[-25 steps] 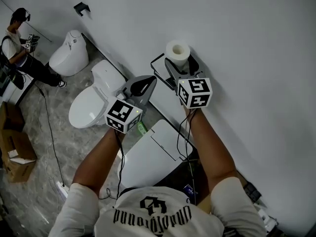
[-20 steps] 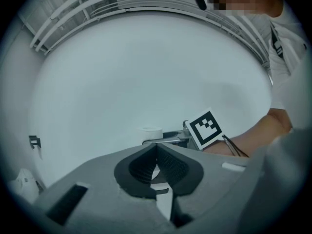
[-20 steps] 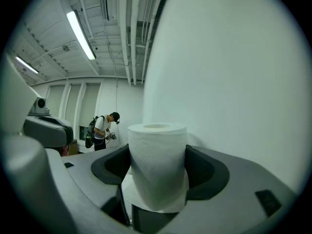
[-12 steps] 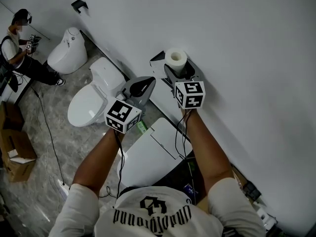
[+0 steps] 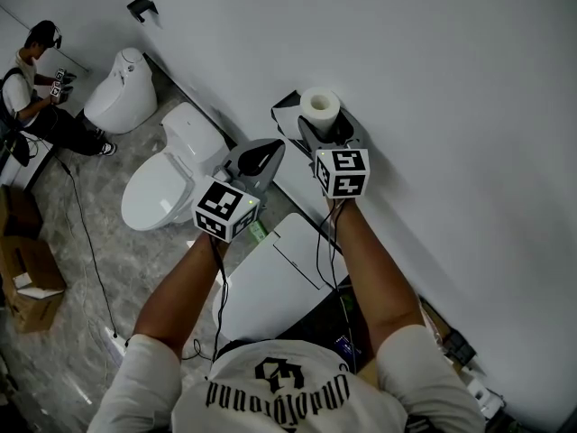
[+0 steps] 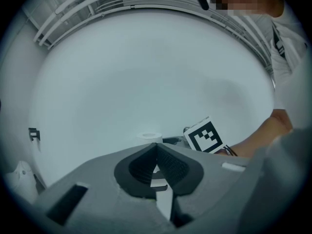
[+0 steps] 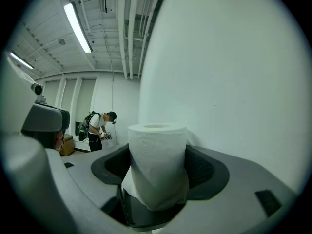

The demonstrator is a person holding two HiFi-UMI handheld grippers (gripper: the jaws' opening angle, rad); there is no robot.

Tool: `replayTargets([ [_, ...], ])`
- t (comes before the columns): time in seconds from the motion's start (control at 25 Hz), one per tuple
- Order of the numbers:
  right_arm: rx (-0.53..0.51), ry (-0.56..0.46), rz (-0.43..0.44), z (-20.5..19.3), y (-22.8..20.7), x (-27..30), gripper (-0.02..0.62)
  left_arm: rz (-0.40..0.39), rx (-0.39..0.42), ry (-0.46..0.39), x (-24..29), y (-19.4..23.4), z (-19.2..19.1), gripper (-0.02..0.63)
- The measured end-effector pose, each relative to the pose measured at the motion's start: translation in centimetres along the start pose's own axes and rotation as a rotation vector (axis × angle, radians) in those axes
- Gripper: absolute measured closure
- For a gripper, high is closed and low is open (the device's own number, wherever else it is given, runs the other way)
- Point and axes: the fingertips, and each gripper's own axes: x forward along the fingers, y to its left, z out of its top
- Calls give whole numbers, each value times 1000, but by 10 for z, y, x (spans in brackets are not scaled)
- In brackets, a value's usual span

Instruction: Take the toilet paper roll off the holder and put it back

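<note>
A white toilet paper roll (image 5: 321, 107) stands upright close to the white wall, and my right gripper (image 5: 325, 126) is shut on it. In the right gripper view the roll (image 7: 157, 160) fills the gap between the dark pads (image 7: 207, 172). The black wire holder (image 5: 286, 105) sits on the wall just left of the roll; I cannot tell whether the roll touches it. My left gripper (image 5: 256, 158) hangs a little lower left of the roll, shut and holding nothing. In the left gripper view its tips (image 6: 157, 150) meet, with the roll (image 6: 149, 137) beyond them.
A white toilet (image 5: 169, 177) stands left of the grippers, another (image 5: 123, 88) farther back, and a closed lid (image 5: 279, 282) lies below my arms. A second black holder (image 5: 141, 8) is on the far wall. A person (image 5: 34, 84) stands far left near cardboard boxes (image 5: 27, 273).
My right gripper has carried the roll slightly up and left along the wall, towards the holder. The left gripper has barely moved.
</note>
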Motion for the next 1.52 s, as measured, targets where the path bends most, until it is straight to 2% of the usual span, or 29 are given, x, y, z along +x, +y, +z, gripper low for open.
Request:
replayTargets([
  [0.48, 12, 12, 22, 0, 3, 0, 265, 10, -17, -26, -1, -2, 10, 592],
  [0.8, 23, -27, 16, 11, 2, -13, 265, 16, -15, -26, -10, -10, 12, 592],
  [1.28, -1, -48, 20, 28, 16, -59, 265, 26, -5, -38, -38, -37, 24, 592],
  [1.52, -2, -26, 20, 24, 31, -90, 267, 32, 6, -39, -58, -58, 25, 592],
])
